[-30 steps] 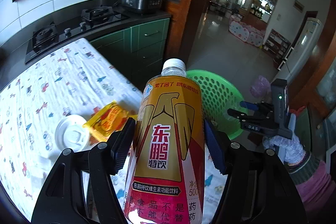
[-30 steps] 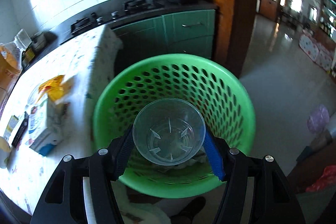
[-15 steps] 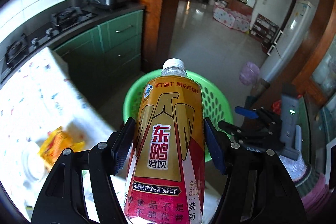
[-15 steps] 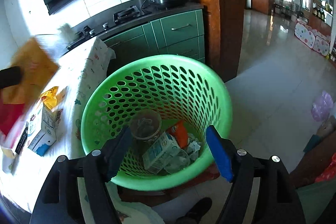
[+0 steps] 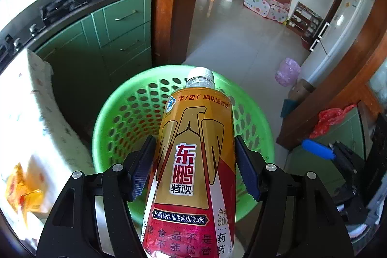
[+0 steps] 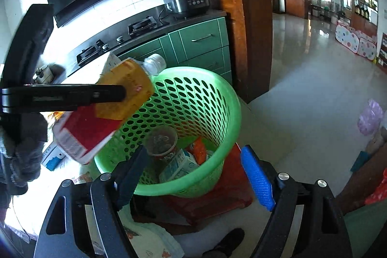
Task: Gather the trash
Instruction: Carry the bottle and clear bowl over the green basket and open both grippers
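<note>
My left gripper (image 5: 194, 168) is shut on a yellow and red drink bottle (image 5: 193, 161) with a white cap, held over the near rim of the green perforated basket (image 5: 116, 117). In the right wrist view that same bottle (image 6: 106, 108) hangs tilted above the basket's (image 6: 212, 108) left rim. My right gripper (image 6: 193, 175) has its jaws opening with nothing between them, just in front of the basket. Inside the basket lie a clear plastic cup (image 6: 160, 140), a white carton (image 6: 179, 165) and an orange wrapper (image 6: 199, 149).
A table with a patterned cloth (image 5: 21, 117) stands left of the basket, with a yellow wrapper (image 5: 23, 190) on it. Green cabinets (image 5: 116, 28) and a stove counter lie behind. A red stool (image 6: 217, 200) supports the basket. Open tiled floor (image 6: 302, 88) stretches right.
The left gripper carried the bottle from above the table to over the basket. The right gripper let the clear cup drop into the basket, spread its jaws and drew back a little.
</note>
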